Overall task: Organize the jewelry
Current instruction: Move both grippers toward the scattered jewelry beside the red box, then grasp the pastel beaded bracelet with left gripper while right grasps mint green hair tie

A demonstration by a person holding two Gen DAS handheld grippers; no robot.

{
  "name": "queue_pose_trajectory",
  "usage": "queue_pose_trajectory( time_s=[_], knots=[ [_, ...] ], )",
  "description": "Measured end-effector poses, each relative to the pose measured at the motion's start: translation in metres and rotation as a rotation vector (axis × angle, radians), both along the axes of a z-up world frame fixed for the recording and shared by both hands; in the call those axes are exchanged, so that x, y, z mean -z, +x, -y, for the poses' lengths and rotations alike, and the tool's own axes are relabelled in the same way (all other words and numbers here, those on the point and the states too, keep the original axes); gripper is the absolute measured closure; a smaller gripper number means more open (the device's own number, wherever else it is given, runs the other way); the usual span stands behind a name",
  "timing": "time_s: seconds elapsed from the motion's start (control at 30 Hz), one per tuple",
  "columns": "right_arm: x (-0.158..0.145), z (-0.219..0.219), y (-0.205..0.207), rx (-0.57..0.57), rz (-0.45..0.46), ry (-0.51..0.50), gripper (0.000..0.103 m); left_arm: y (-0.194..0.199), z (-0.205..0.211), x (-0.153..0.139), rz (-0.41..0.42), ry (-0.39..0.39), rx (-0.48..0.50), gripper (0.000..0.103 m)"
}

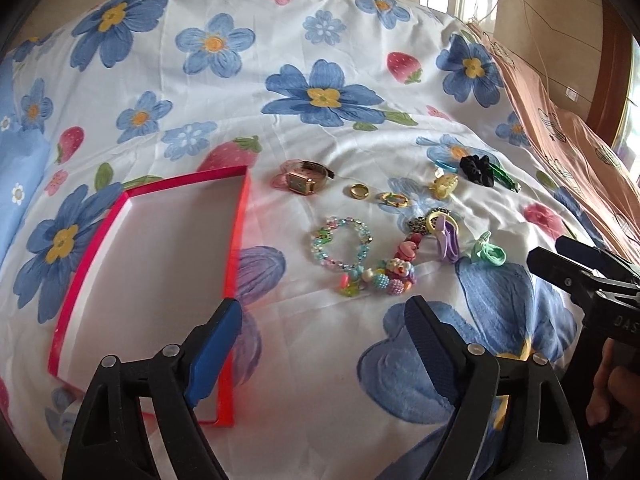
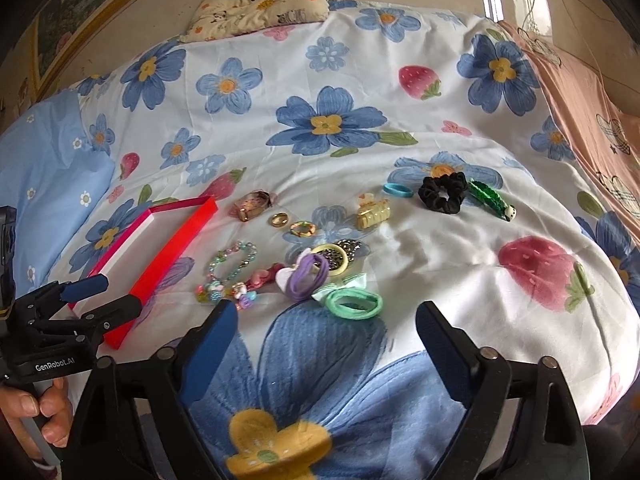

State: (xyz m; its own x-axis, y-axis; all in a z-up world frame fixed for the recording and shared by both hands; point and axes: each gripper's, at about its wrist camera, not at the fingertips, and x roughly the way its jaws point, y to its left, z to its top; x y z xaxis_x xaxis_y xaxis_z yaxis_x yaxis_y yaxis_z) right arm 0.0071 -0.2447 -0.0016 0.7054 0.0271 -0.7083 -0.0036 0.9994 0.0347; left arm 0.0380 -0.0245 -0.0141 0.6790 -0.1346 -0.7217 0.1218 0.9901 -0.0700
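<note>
A red-rimmed white box lies on the flowered bedsheet. Right of it lie a gold watch, a gold ring, a second ring, a pastel bead bracelet and a chunky bead string. My left gripper is open and empty, hovering by the box's near right corner. My right gripper is open and empty, just short of a green hair tie.
Hair items lie to the right: purple tie, yellow claw clip, blue ring tie, black scrunchie, green clip. A small pillow lies at the far edge, a pink blanket at the right.
</note>
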Motion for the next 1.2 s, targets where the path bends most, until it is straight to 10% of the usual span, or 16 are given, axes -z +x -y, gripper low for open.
queue_pose_trajectory(
  time_s=[0.67,1.0,1.2],
  knots=[
    [0.046,0.016,0.054,0.020,-0.169,0.084,0.044,0.091,0.019,0.047,-0.175,-0.098,0.048,0.048],
    [0.051,0.021,0.058,0.019,-0.177,0.085,0.103,0.091,0.019,0.051,-0.169,-0.112,0.080,0.096],
    [0.042,0.021,0.054,0.004,-0.160,0.117,0.099,0.077,0.015,0.043,-0.150,-0.132,0.090,0.096]
  ],
)
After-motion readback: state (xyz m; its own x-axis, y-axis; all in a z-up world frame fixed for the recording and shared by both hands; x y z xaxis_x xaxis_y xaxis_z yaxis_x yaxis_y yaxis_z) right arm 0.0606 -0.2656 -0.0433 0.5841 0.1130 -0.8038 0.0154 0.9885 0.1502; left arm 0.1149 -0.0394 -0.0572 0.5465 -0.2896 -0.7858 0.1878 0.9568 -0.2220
